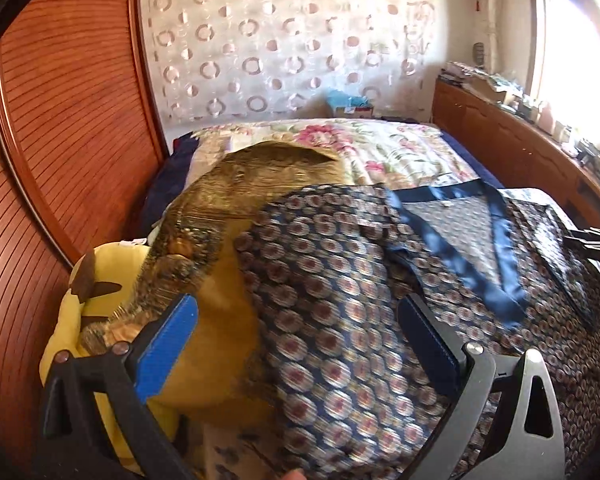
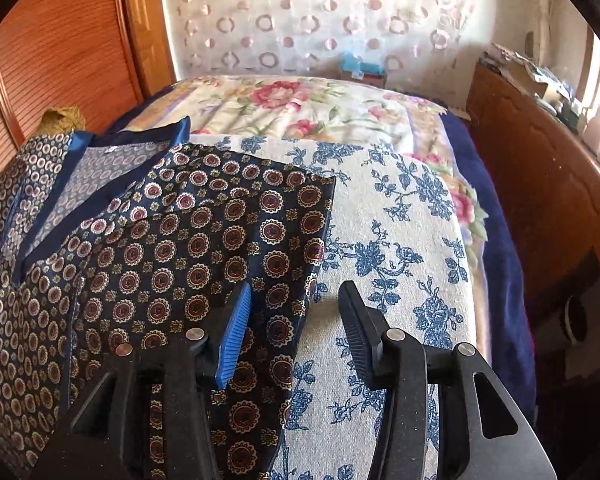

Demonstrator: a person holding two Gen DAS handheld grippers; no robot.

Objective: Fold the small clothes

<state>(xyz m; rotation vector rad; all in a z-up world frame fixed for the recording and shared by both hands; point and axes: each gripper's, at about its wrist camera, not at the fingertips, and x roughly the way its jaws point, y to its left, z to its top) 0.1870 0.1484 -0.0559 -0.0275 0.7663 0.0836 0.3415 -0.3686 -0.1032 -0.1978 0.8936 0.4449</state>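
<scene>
The right gripper point(image 2: 294, 320) stands nearest in its own view, its jaws partly apart and holding nothing: the blue-padded finger lies over the near right edge of the dark patterned garment point(image 2: 188, 248), and the black finger is over the bare white cloth with blue flowers point(image 2: 384, 220) that covers the near part of the bed. The garment, navy with red and cream medallions and a plain blue satin trim point(image 2: 100, 200), lies spread on that cloth toward its left side, with its far right corner folded flat and its paler inner face showing near the trim. In the left wrist view the left gripper point(image 1: 296, 320) has its jaws wide, and a raised, blurred fold of the same garment lies between its fingers, though the pads do not press on it. Just left of that fold is a gold-brown cloth point(image 1: 236, 184), with a yellow plush toy point(image 1: 100, 300) beside it at the bed's left edge. Farther off lies a floral blanket point(image 2: 300, 108), then a curtain with ring patterns point(image 2: 300, 20); a wooden cabinet point(image 1: 520, 148) runs along the right.
</scene>
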